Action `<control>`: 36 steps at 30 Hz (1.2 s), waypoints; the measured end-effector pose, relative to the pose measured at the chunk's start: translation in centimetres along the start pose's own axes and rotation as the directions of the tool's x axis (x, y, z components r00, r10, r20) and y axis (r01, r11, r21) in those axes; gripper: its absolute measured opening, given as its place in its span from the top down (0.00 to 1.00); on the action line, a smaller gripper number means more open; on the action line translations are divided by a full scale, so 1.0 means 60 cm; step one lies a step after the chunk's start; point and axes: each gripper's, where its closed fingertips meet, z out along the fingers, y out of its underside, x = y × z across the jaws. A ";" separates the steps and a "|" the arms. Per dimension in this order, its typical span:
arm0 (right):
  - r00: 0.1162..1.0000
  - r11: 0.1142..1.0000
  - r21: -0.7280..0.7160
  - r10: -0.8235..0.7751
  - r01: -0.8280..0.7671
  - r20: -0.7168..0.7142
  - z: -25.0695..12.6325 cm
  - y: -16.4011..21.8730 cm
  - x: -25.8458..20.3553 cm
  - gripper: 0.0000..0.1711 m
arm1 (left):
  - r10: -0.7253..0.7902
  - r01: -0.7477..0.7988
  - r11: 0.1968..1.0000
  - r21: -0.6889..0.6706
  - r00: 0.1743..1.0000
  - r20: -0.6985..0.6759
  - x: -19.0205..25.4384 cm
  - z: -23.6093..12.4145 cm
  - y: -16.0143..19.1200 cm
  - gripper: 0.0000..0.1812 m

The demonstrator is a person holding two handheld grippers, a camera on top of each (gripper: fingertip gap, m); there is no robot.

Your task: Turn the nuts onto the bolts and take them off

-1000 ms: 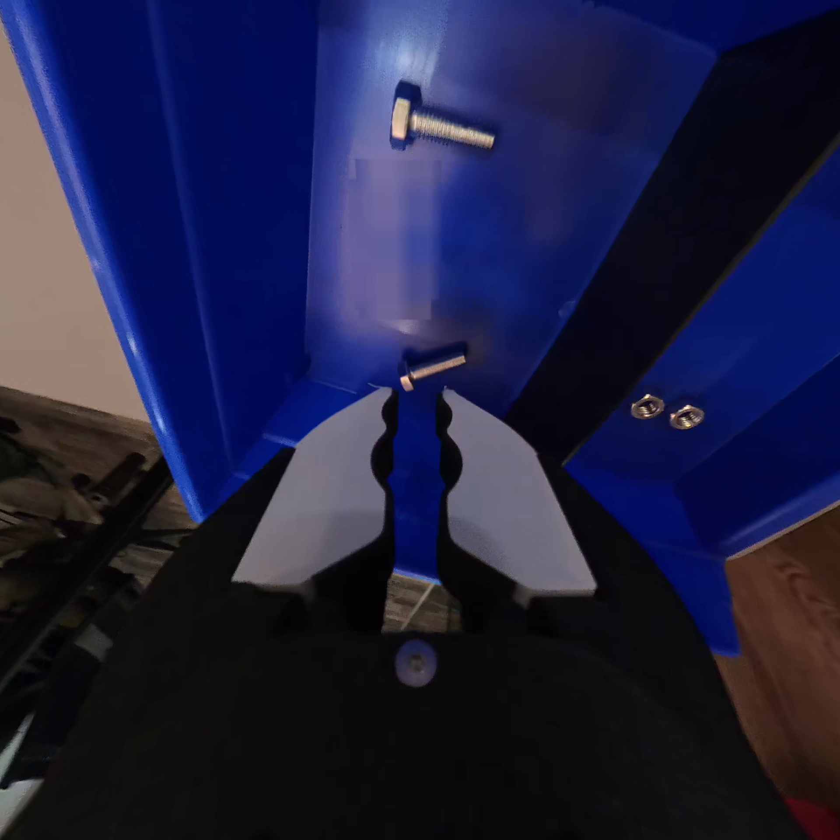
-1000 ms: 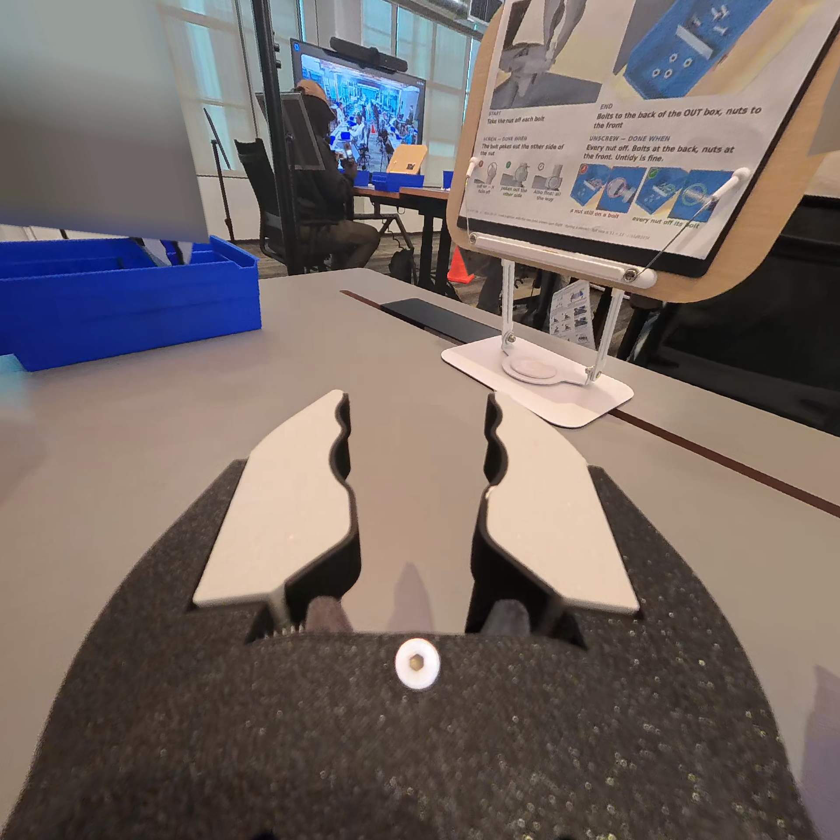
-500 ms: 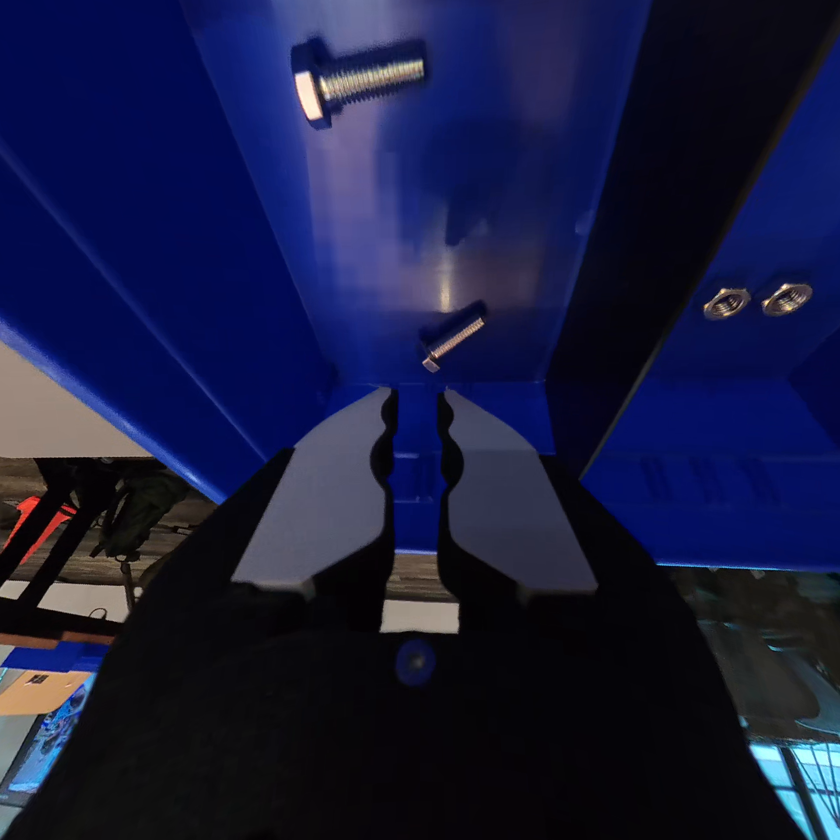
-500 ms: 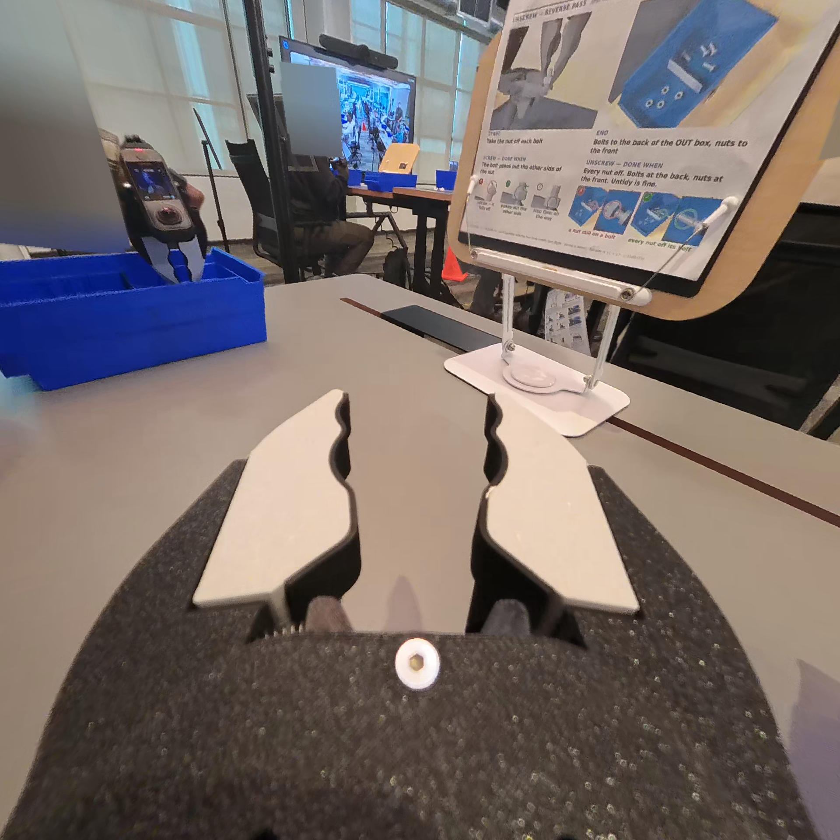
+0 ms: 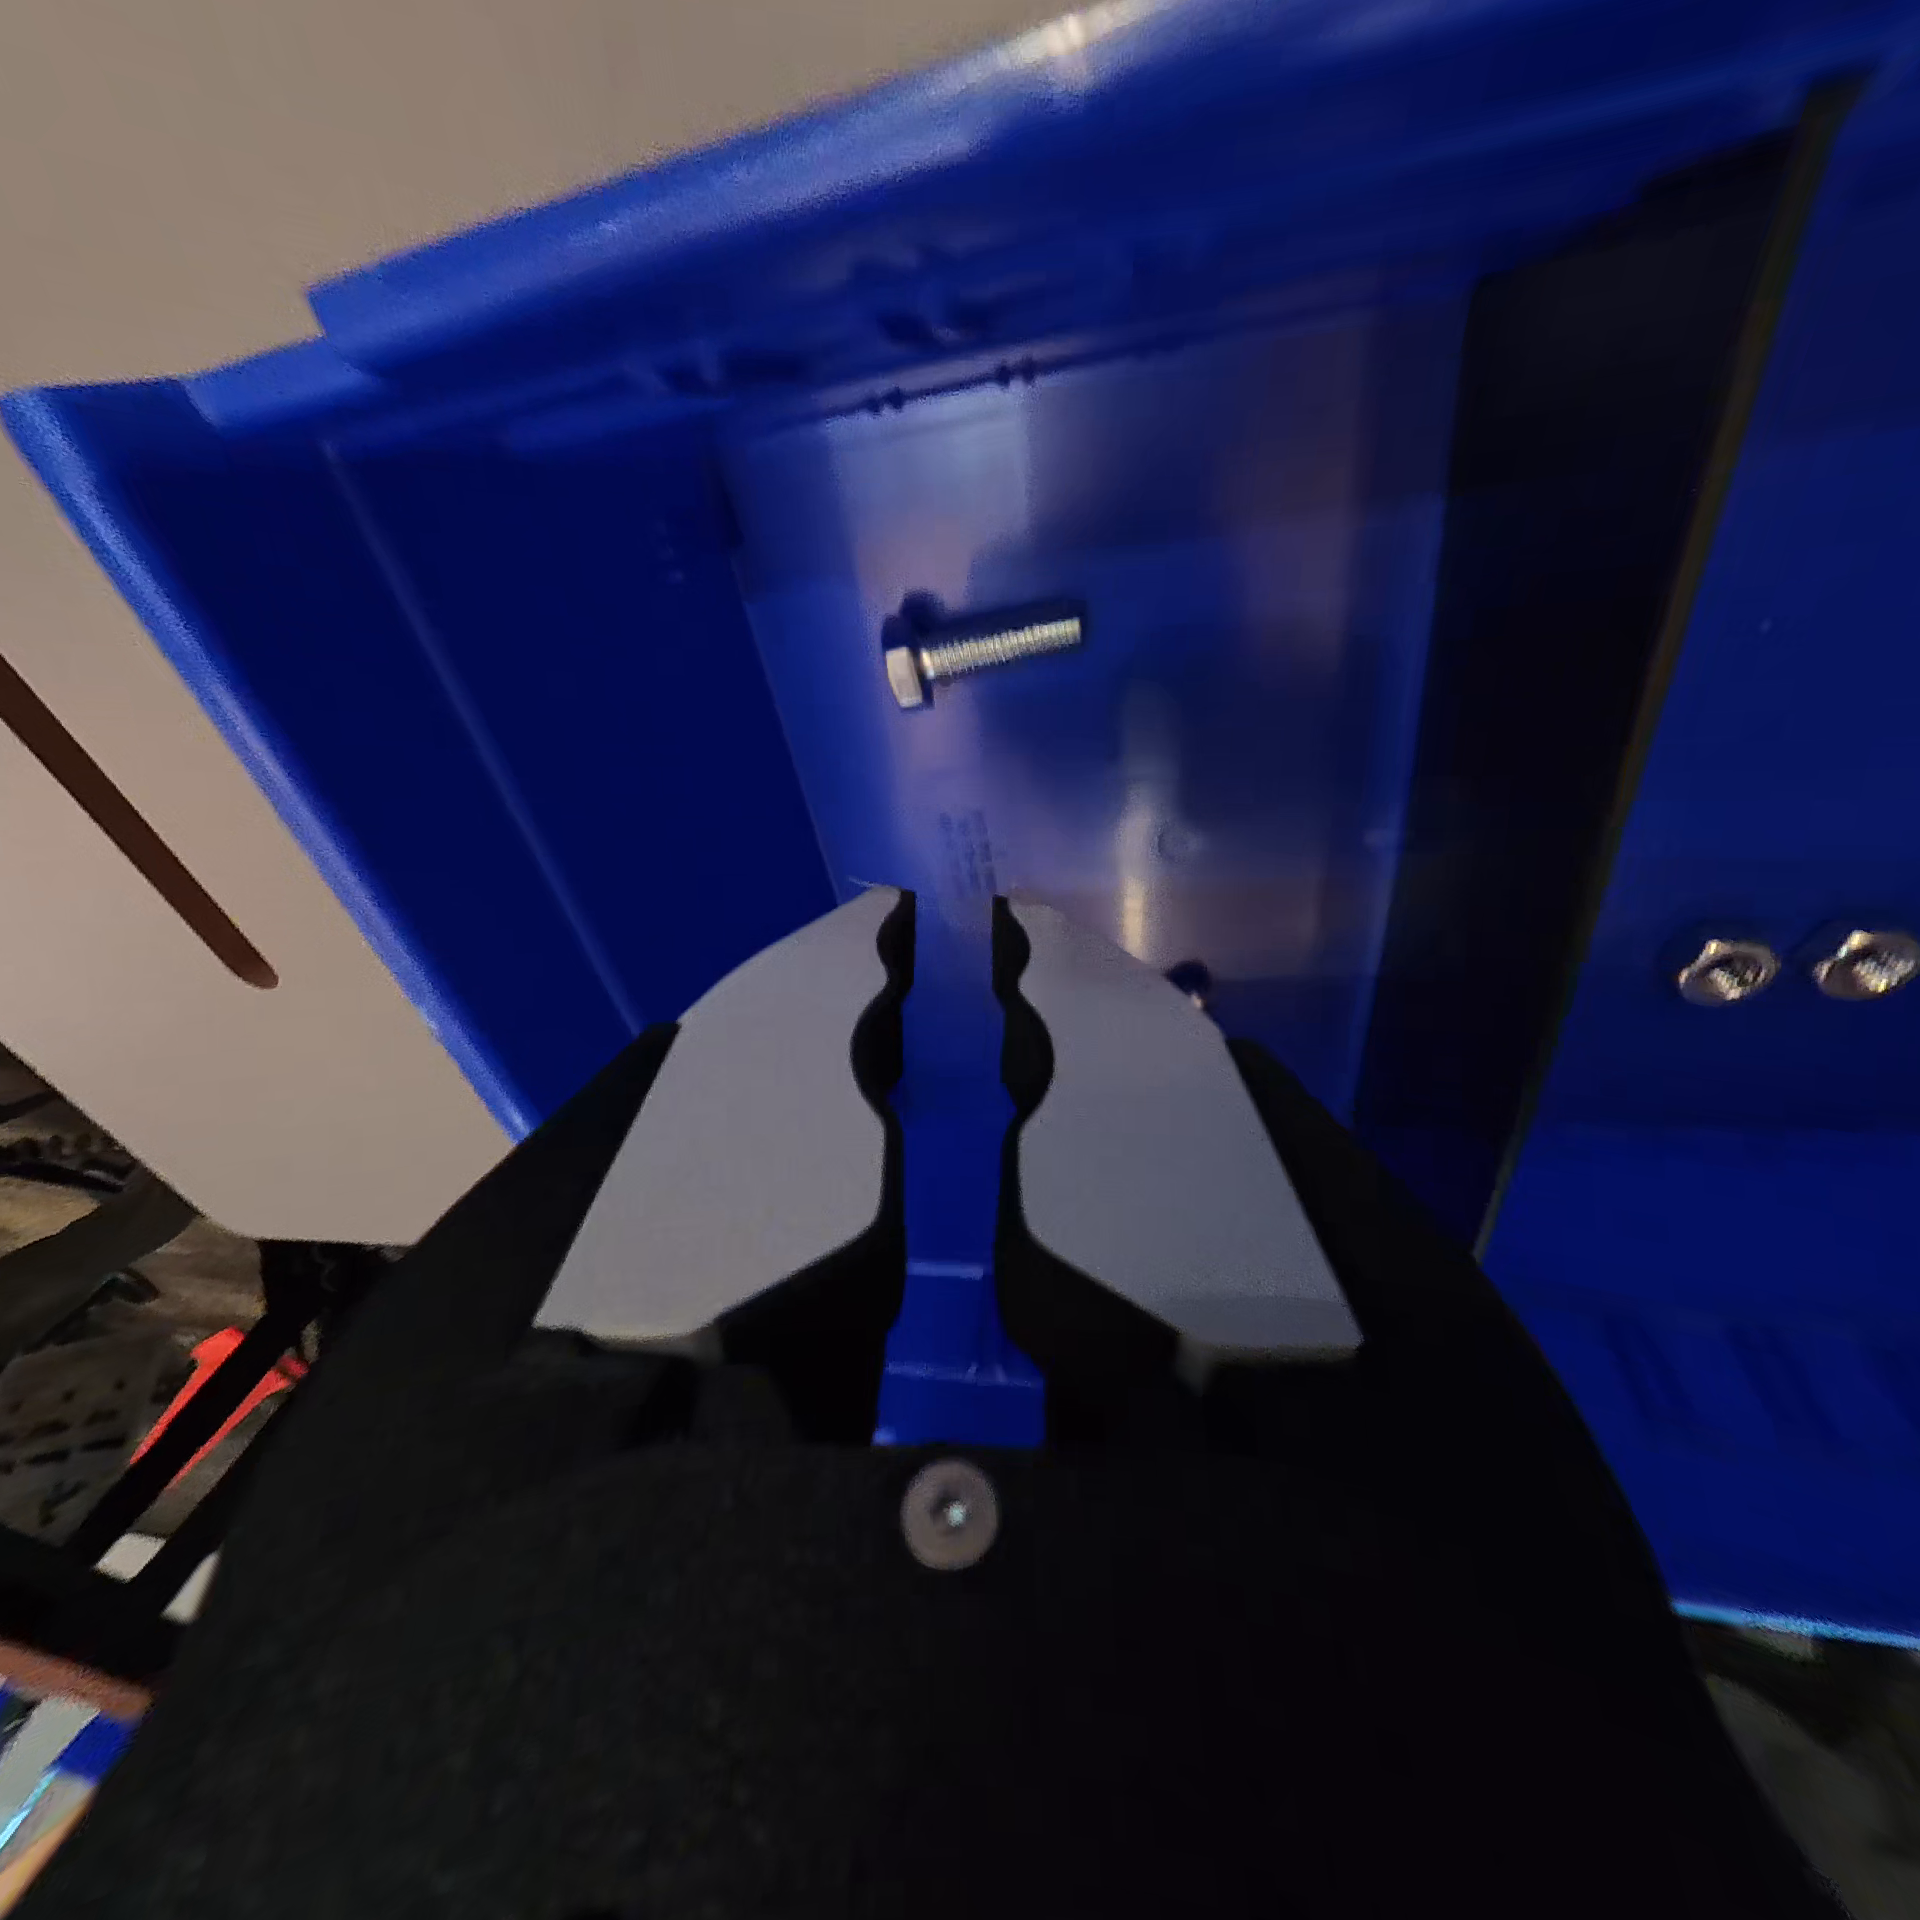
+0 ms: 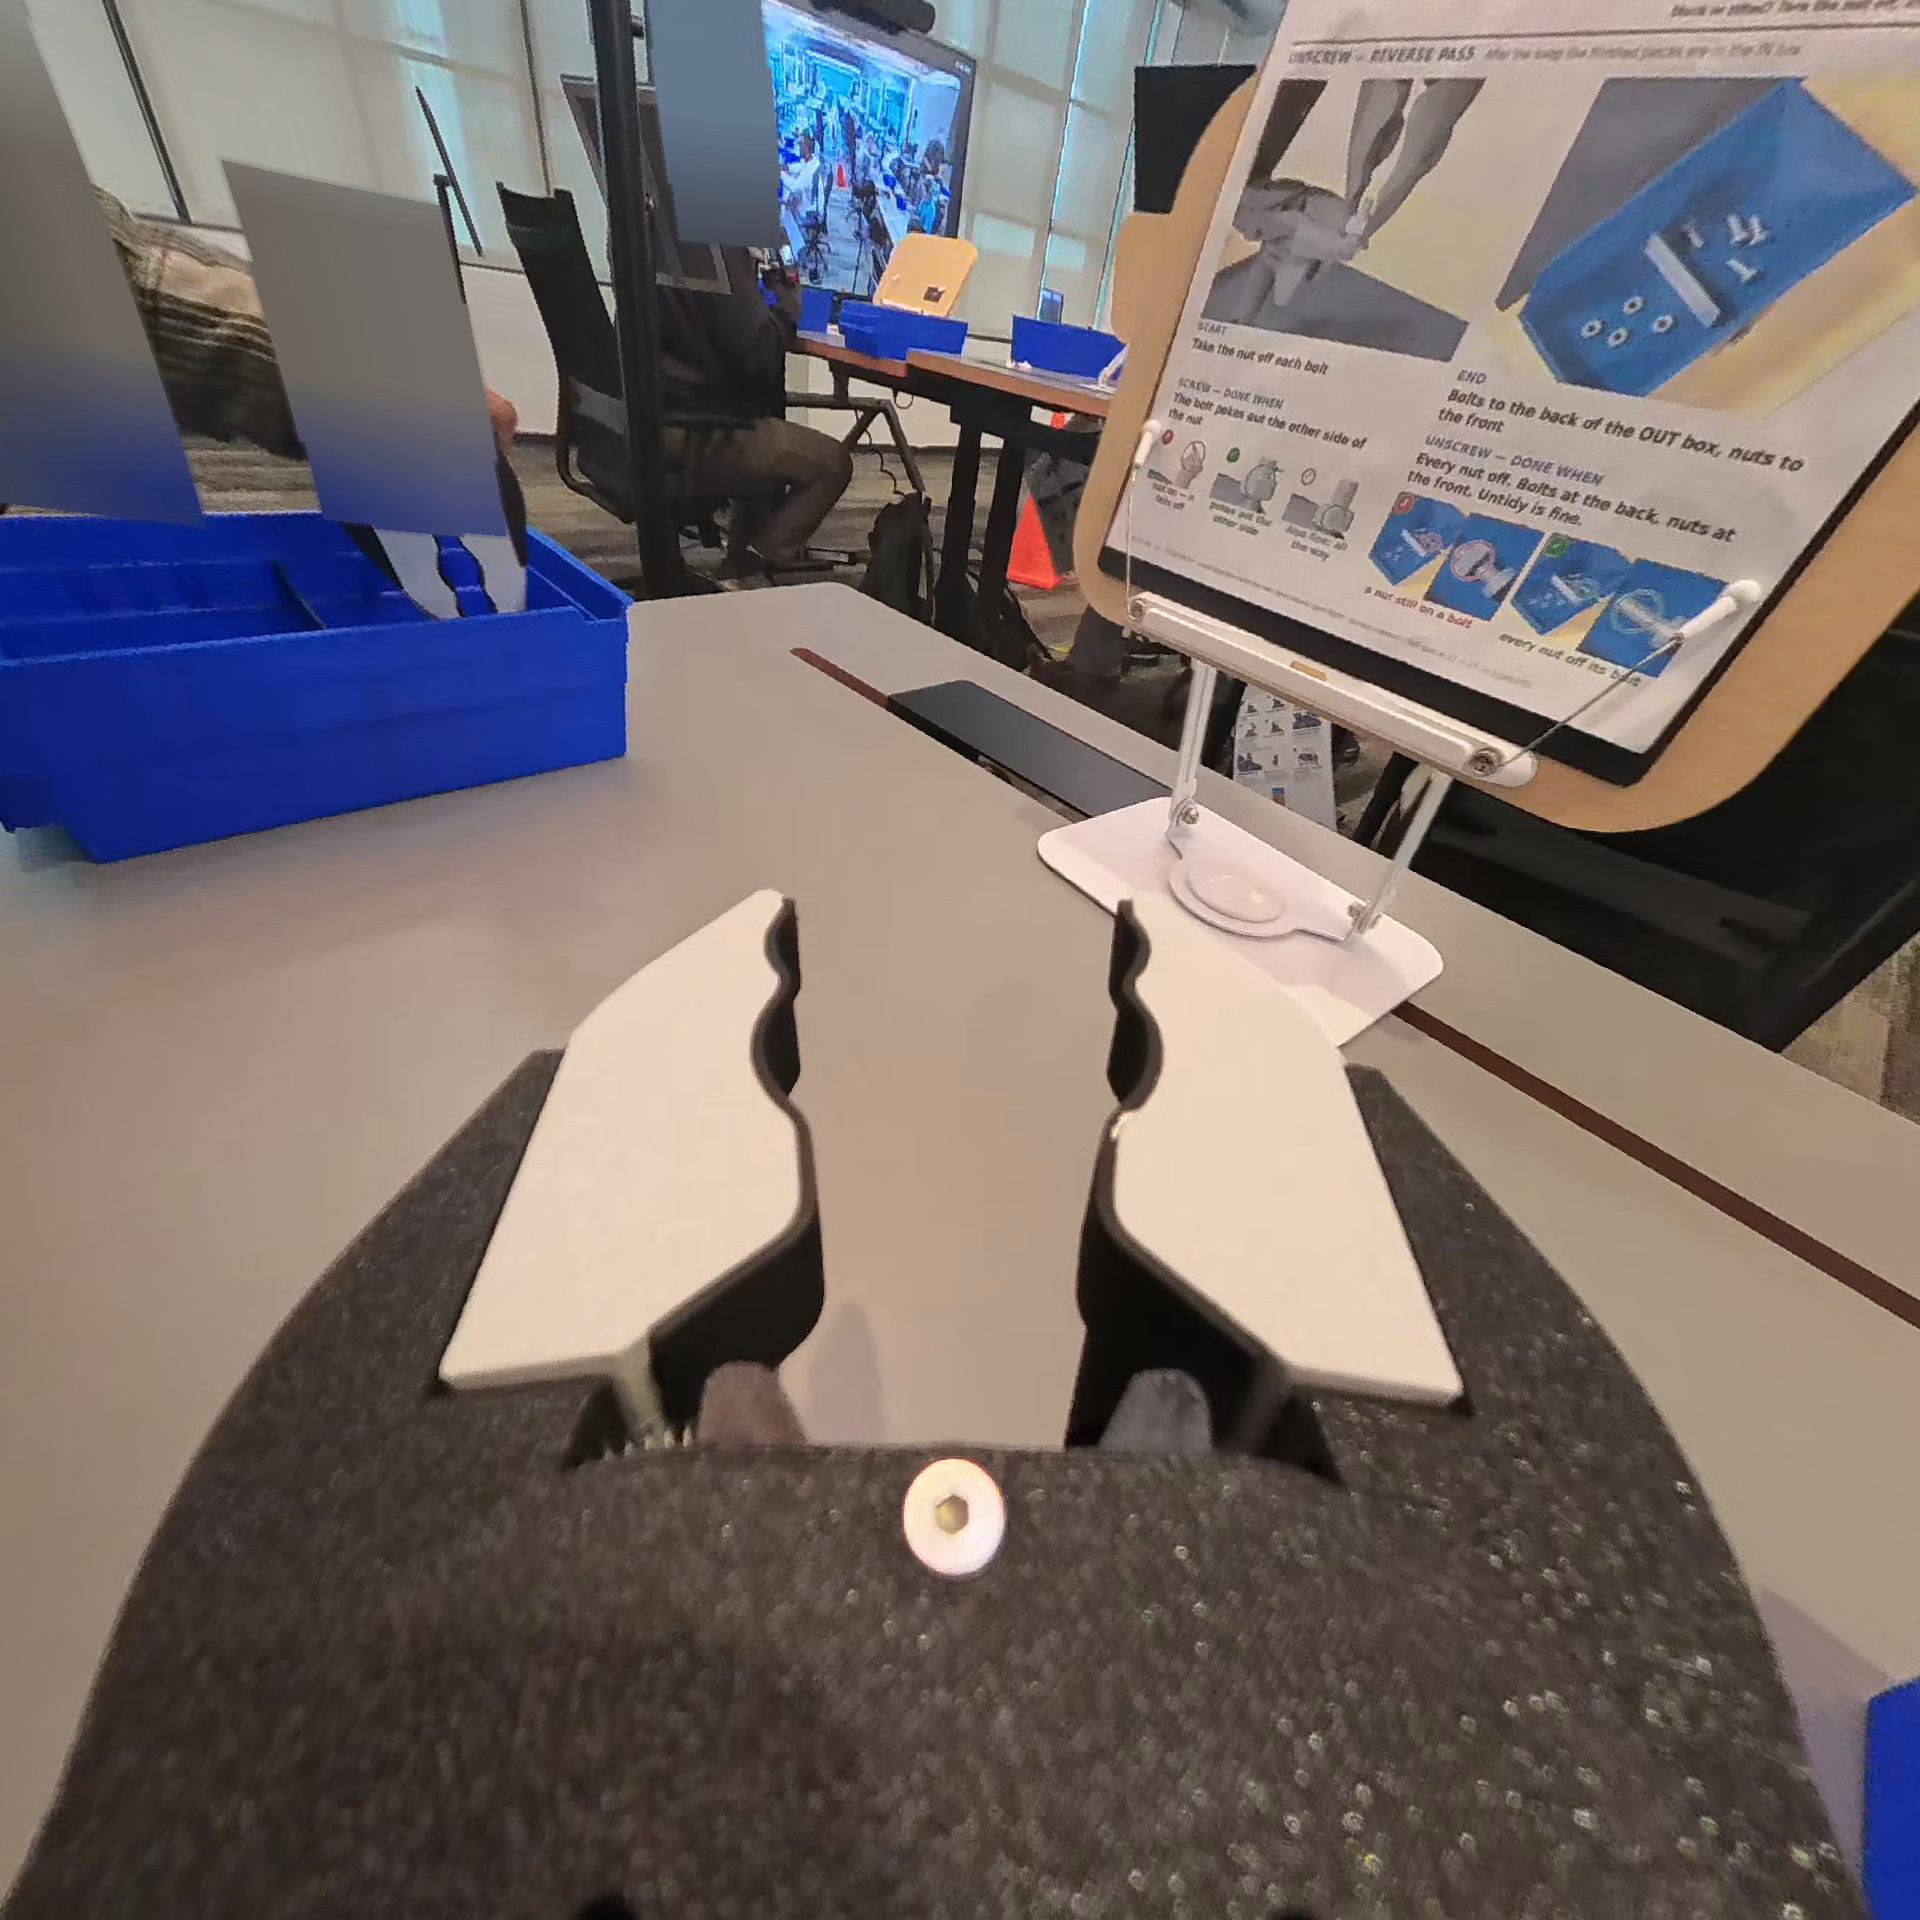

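Inside the blue bin (image 5: pixel 582 727), a bare bolt (image 5: pixel 982 655) and two loose nuts (image 5: pixel 1797 966) lie in separate compartments, unjoined; left tongs (image 5: pixel 951 904) nearly closed and empty, right tongs (image 6: pixel 956 914) open, empty.

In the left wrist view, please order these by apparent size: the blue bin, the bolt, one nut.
1. blue bin, by far the largest
2. bolt
3. nut, smallest, though it lies nearer the camera than the bolt

Printed instruction sheet (image 6: pixel 1507 343) on stand: headings, captions legible. Faint embossed marks on blue bin (image 5: pixel 966 852): unreadable.
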 end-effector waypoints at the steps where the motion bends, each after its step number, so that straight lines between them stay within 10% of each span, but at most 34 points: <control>1: 1.000 1.000 -0.006 -0.003 0.003 -0.001 0.000 0.001 -0.003 0.66 | -0.020 0.020 0.999 0.027 1.000 -0.004 0.000 0.002 -0.007 0.92; 11: 0.999 1.000 -0.016 -0.002 0.002 -0.035 -0.025 0.001 0.007 0.66 | -0.384 0.382 0.910 0.162 0.923 -0.015 -0.002 0.015 -0.044 0.86; 21: 0.999 0.999 0.020 0.049 -0.049 -0.021 -0.045 -0.009 0.022 0.66 | -0.881 0.890 0.439 0.124 0.453 -0.137 0.018 0.012 -0.033 0.91; 36: 0.999 0.995 0.089 0.039 -0.042 0.029 -0.059 -0.056 0.021 0.66 | -0.948 0.998 0.001 0.061 0.021 -0.318 0.009 0.005 -0.053 0.86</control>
